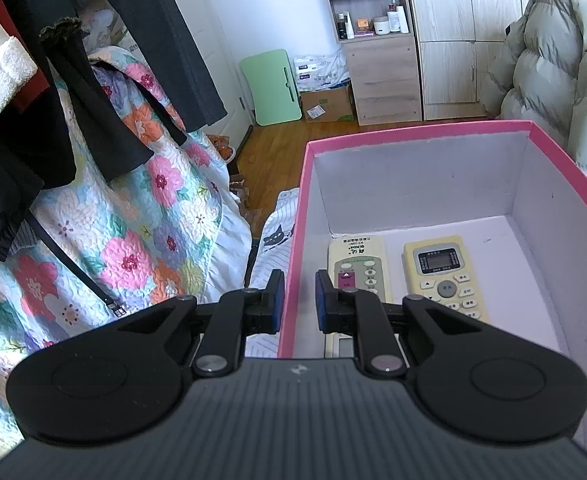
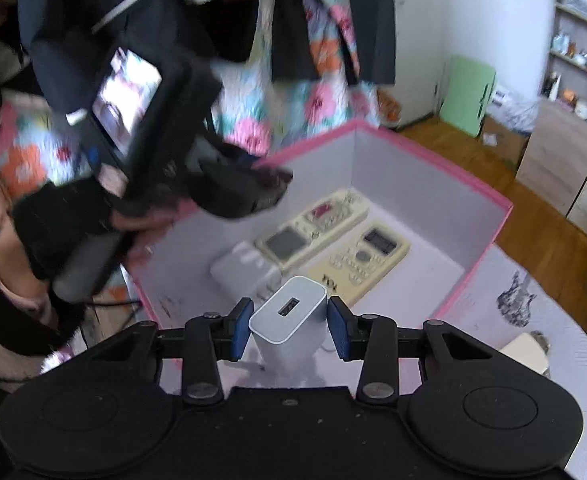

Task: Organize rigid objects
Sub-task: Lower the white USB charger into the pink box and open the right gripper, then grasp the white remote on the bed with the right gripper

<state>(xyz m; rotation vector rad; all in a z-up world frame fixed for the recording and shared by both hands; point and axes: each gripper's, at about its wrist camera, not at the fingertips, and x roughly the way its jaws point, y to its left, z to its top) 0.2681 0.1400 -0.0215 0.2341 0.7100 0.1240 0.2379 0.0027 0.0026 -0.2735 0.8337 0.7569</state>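
Observation:
A pink-rimmed box (image 1: 413,134) with a white inside holds two cream remote controls side by side, one with a pink button (image 1: 358,266) and one with a small screen (image 1: 441,276). My left gripper (image 1: 299,300) is open and empty, its fingers straddling the box's left wall. In the right wrist view the box (image 2: 433,160) also holds a white charger block (image 2: 245,266) beside the remotes (image 2: 313,224). My right gripper (image 2: 289,326) holds a grey-white USB charger (image 2: 289,316) between its pads, over the box's near edge. The left gripper (image 2: 153,152) shows blurred at the box's left.
A floral quilt (image 1: 133,216) and dark hanging clothes (image 1: 93,80) are to the left. A wooden floor, green folding board (image 1: 271,86), cardboard box and shelf unit (image 1: 373,40) stand behind. A puffy coat (image 1: 553,76) sits at right. A small white object (image 2: 527,350) lies on the bedsheet.

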